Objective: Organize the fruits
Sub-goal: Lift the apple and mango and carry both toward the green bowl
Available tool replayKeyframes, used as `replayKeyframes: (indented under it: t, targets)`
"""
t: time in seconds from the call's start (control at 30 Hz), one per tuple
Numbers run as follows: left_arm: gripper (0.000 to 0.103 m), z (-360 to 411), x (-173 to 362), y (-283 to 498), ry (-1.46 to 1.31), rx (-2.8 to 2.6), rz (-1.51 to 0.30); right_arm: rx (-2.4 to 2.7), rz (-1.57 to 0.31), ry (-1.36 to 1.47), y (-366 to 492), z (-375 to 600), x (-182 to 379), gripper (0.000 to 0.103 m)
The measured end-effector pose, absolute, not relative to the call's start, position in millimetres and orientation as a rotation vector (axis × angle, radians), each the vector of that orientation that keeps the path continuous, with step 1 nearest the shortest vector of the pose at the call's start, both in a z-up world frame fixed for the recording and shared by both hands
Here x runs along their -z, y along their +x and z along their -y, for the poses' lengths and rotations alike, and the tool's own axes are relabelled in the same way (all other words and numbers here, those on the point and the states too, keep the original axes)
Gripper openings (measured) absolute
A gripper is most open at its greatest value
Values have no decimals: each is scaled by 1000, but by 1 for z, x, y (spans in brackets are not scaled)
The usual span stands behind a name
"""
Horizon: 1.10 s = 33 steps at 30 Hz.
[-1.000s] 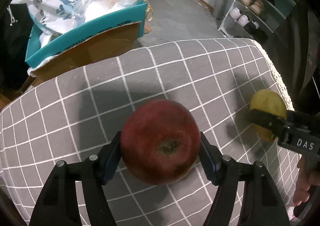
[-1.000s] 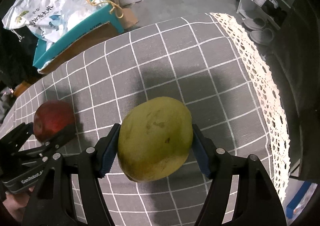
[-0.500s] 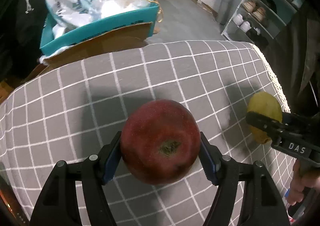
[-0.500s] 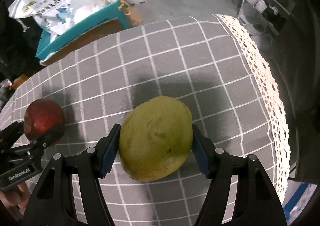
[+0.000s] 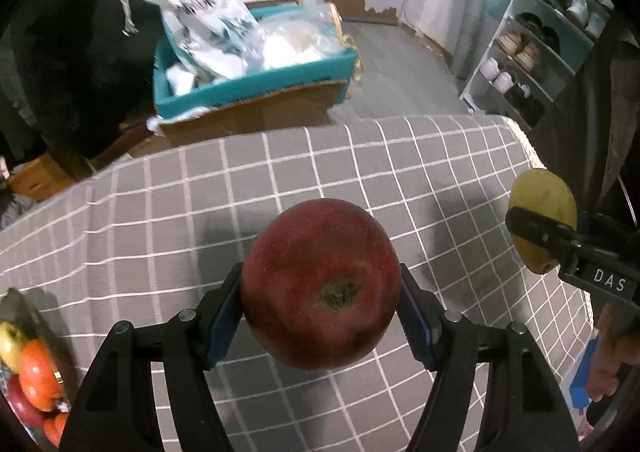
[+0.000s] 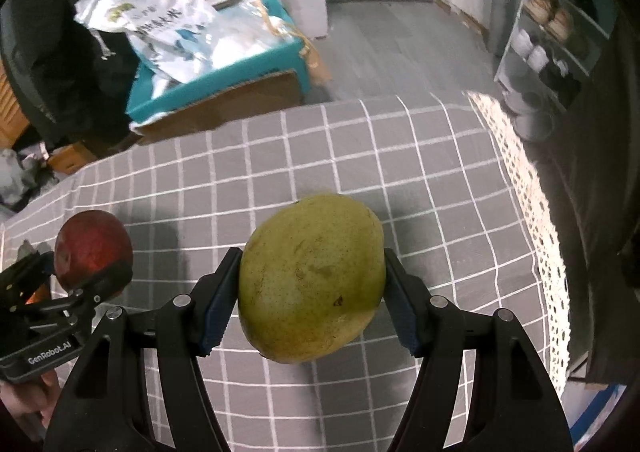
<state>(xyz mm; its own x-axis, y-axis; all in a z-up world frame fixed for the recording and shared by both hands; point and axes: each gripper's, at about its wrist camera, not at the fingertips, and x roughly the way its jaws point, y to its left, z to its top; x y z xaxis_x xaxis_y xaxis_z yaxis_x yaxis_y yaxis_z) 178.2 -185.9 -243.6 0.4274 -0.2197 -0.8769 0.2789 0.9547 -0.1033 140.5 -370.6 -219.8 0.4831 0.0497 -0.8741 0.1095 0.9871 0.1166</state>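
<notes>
Red apple sits pinched between the left gripper pads, up off the grey checked tablecloth. Green mango is clamped the same way in the right gripper, also in the air. Looks like the carry step; next up is probably hauling both over to the fruit pile at the left edge and lowering them in gently

My left gripper jaws clamped on red apple, above grey checked tabletop, right gripper holding yellow-green fruit, fruit pile lower left.
</notes>
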Motion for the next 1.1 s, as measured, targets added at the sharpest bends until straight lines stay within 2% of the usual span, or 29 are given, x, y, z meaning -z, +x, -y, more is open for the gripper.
replayKeyframes:
  t: [0.43, 1.1]
  targets:
    - [72, 151, 179, 141, 38, 288, -958, -22, -938, 135, 114, 330, 162, 68]
    - [72, 81, 118, 80, -12, 230, -837, -149, -796, 117, 62, 270, 95, 68]
